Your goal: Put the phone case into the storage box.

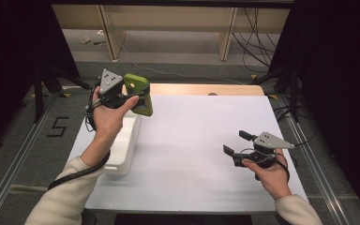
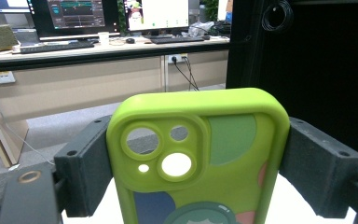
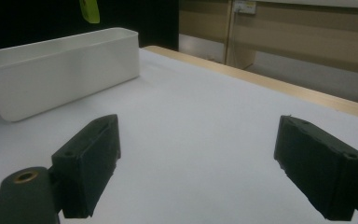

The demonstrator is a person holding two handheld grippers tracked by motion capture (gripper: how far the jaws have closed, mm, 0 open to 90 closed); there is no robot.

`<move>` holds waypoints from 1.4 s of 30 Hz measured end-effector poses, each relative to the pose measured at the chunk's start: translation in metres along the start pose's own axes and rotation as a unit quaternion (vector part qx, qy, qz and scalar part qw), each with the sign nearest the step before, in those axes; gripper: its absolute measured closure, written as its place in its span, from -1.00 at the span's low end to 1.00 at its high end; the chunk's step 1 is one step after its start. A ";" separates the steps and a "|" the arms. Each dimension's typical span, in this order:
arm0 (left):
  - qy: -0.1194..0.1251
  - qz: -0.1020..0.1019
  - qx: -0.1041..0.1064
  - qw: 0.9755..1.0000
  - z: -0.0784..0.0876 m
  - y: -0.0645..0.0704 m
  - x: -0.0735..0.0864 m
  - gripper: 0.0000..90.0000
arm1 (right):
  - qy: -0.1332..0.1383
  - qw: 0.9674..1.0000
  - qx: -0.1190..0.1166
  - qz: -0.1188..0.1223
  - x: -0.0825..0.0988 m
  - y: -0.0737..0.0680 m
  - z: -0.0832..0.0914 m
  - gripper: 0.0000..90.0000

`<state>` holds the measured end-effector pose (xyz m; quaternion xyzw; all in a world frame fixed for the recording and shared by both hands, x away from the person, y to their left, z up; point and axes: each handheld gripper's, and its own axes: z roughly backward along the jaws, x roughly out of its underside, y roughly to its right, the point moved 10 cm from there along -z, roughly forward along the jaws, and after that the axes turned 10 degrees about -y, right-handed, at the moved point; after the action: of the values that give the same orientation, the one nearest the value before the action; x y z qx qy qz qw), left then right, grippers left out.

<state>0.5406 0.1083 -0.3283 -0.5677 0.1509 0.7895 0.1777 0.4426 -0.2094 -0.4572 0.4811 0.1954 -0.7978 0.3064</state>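
Left hand-held gripper (image 1: 136,96) clamps a green phone case (image 2: 198,154) (camera cutouts uppermost) above the white bin (image 1: 124,145). Right hand-held gripper (image 1: 238,144) gapes empty over the surface (image 1: 192,140).

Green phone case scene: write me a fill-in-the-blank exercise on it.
1. The left gripper is shut on a ____ phone case.
2. The right gripper hovers with its jaws ____.
3. The bin under the left forearm is ____ in colour.

Missing words: green; open; white

One green phone case (image 2: 200,158), one white bin (image 3: 60,70) (long), two grippers.
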 end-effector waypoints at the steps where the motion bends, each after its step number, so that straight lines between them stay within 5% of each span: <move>1: 0.000 0.000 -0.001 1.000 0.000 -0.001 0.000 -0.65 | -0.001 1.000 0.000 0.000 0.000 0.000 0.000 -0.65; 42: 0.003 0.001 -0.019 1.000 0.002 -0.019 -0.002 -0.65 | -0.001 1.000 -0.001 0.001 0.000 0.000 0.000 -0.65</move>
<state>0.5476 0.1257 -0.3262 -0.5735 0.1372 0.7904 0.1659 0.4424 -0.2094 -0.4576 0.4805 0.1954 -0.7978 0.3074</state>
